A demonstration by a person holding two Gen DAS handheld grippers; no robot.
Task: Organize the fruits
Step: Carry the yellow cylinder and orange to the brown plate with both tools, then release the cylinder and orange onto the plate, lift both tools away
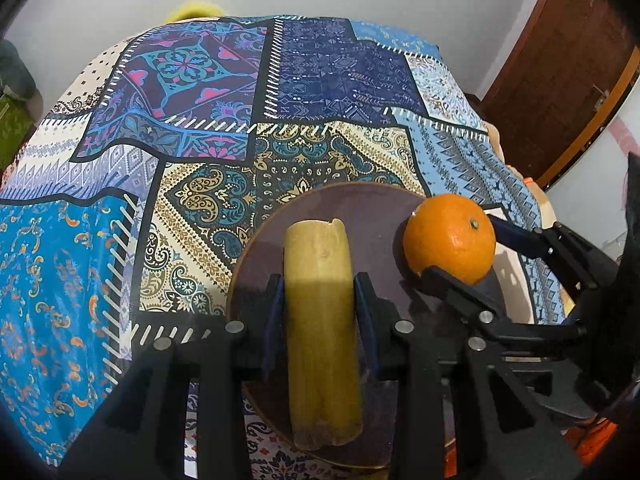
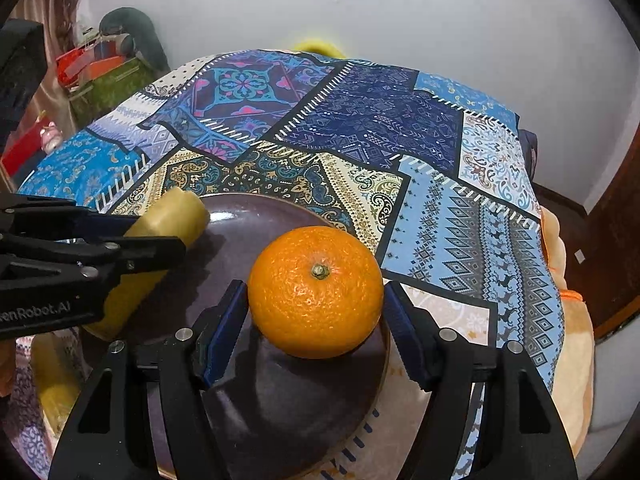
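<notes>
A dark purple round plate [image 1: 260, 264] [image 2: 248, 224] lies on the patchwork tablecloth. My left gripper [image 1: 319, 284] [image 2: 160, 236] is shut on a yellow banana piece [image 1: 320, 248] [image 2: 180, 212], held lengthwise just over the plate's left half. An orange [image 1: 448, 240] [image 2: 304, 312], stem up, rests on the plate's right side. My right gripper [image 2: 316, 292] [image 1: 460, 248] brackets it with both blue pads against its sides. The two grippers sit side by side above the plate.
The patchwork cloth [image 1: 200, 120] [image 2: 360, 128] covers the table as far as a white wall. A brown wooden door [image 1: 560, 60] stands at the right. Cluttered items [image 2: 100, 64] sit off the table's left. Another yellow piece [image 2: 52, 380] lies low on the left.
</notes>
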